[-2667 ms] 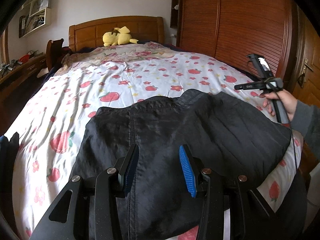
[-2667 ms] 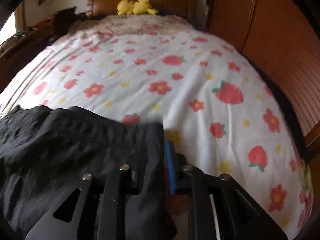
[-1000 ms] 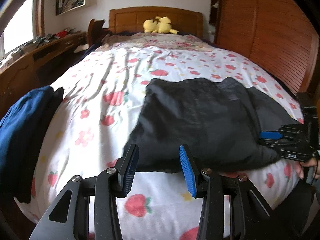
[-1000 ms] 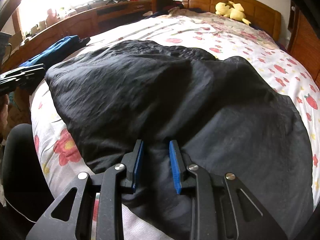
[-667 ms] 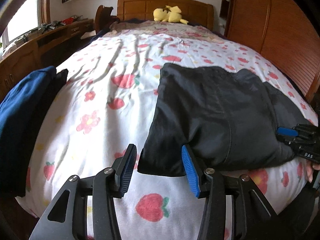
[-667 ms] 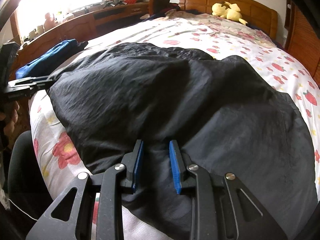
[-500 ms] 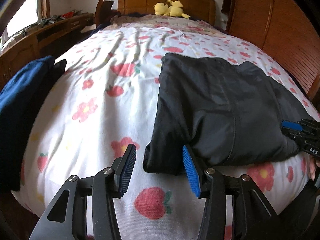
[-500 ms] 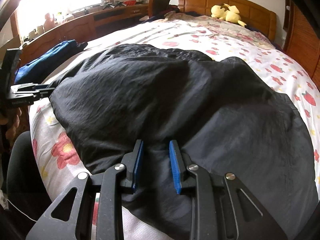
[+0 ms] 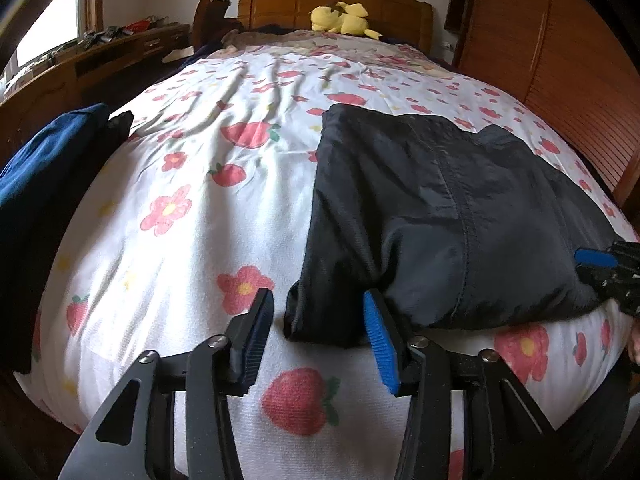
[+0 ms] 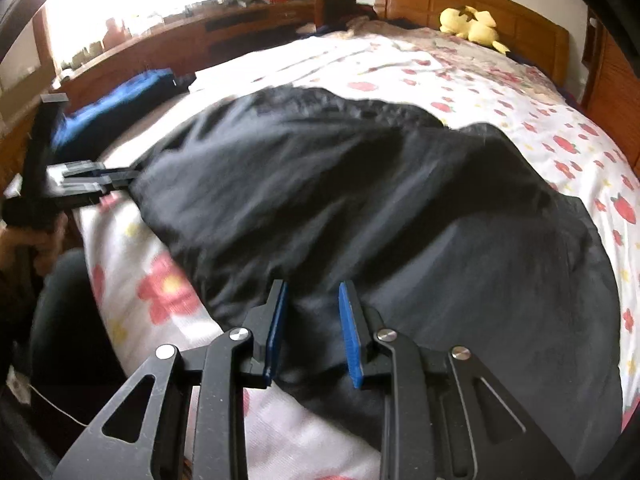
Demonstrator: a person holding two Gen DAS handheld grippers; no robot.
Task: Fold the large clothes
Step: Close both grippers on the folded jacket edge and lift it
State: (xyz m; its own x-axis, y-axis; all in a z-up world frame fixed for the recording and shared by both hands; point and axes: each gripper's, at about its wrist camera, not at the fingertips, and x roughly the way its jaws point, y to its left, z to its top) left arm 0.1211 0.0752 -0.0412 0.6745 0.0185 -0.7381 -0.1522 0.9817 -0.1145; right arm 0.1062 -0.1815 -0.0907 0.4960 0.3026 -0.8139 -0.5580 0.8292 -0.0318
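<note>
A folded black garment (image 9: 440,208) lies on the near right part of the bed. My left gripper (image 9: 318,324) is open, its jaws either side of the garment's near left corner, just above the sheet. My right gripper (image 10: 312,320) is open over the garment's (image 10: 360,200) near edge, with cloth lying between its jaws. The right gripper also shows at the right edge of the left wrist view (image 9: 608,268). The left gripper shows at the left of the right wrist view (image 10: 96,180).
The bed has a white strawberry-print sheet (image 9: 200,208) and a wooden headboard (image 9: 336,4) with a yellow plush toy (image 9: 344,20). Folded blue clothes (image 9: 44,160) lie at the bed's left edge. A wooden wardrobe (image 9: 560,48) stands to the right, a desk (image 10: 192,36) to the left.
My left gripper has moved in toward the garment's near left corner. My right gripper has opened wider over the garment's edge and shifted slightly.
</note>
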